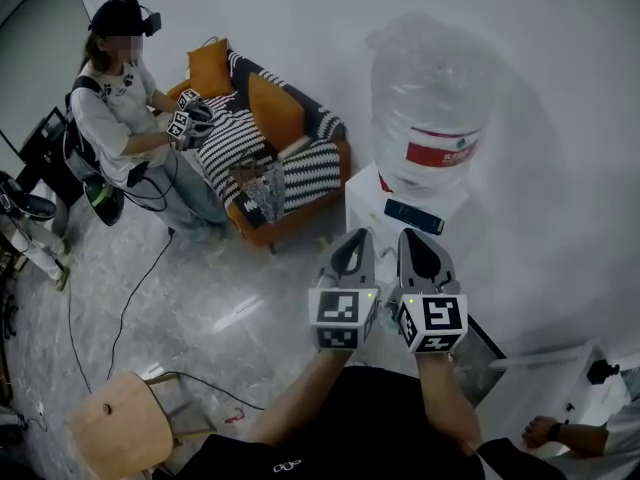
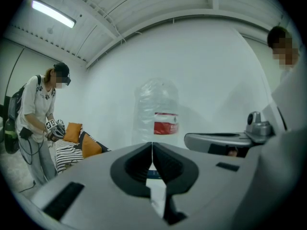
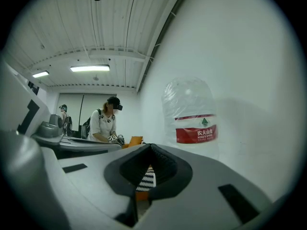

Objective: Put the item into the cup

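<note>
Head cam is looking steeply down at the left gripper and right gripper, close in and side by side. Each gripper cam is sitting low behind its own jaws, facing forward and tilting up a bit. All three are catching the water bottle, striped sofa and person beside it.

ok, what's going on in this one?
Nothing is being handled at this moment. The operator holds the left gripper and right gripper side by side in the air, both shut and empty, pointing toward a water bottle on a dispenser. No cup or item shows in any view. A second person with their own grippers stands by the sofa.
</note>
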Tool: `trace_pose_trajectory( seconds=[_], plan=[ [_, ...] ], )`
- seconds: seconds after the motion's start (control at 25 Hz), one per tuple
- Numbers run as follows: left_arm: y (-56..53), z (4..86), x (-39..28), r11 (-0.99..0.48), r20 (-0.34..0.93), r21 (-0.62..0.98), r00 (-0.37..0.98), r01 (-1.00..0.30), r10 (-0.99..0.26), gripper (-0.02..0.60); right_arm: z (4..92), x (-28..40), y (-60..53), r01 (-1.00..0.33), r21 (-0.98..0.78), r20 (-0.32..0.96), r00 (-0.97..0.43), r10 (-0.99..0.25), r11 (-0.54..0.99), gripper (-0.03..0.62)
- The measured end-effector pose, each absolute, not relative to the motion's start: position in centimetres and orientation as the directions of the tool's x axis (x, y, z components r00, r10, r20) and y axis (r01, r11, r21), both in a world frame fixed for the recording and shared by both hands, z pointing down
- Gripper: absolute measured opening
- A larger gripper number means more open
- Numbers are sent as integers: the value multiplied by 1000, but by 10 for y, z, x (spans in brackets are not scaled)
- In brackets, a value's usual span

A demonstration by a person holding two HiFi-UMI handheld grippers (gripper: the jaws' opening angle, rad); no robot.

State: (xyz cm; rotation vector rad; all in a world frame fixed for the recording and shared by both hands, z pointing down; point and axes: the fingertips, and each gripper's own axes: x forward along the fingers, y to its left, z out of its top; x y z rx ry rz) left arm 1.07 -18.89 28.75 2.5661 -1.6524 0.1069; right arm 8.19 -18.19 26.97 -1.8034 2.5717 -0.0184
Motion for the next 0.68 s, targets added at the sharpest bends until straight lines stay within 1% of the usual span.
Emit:
trace_pose_trajectory(
  seconds=[0.52,0.68],
  plan=[
    [-187,284,12,-416,101,45,418,-908,-903,14,267,79,-177,-937,5,-5,-350,-937,350,9],
    [-183,292,17,-423,113,37,424,-905,-898,14,278,83,-174,-936,-1,17,-351,-936,351,11]
  ],
)
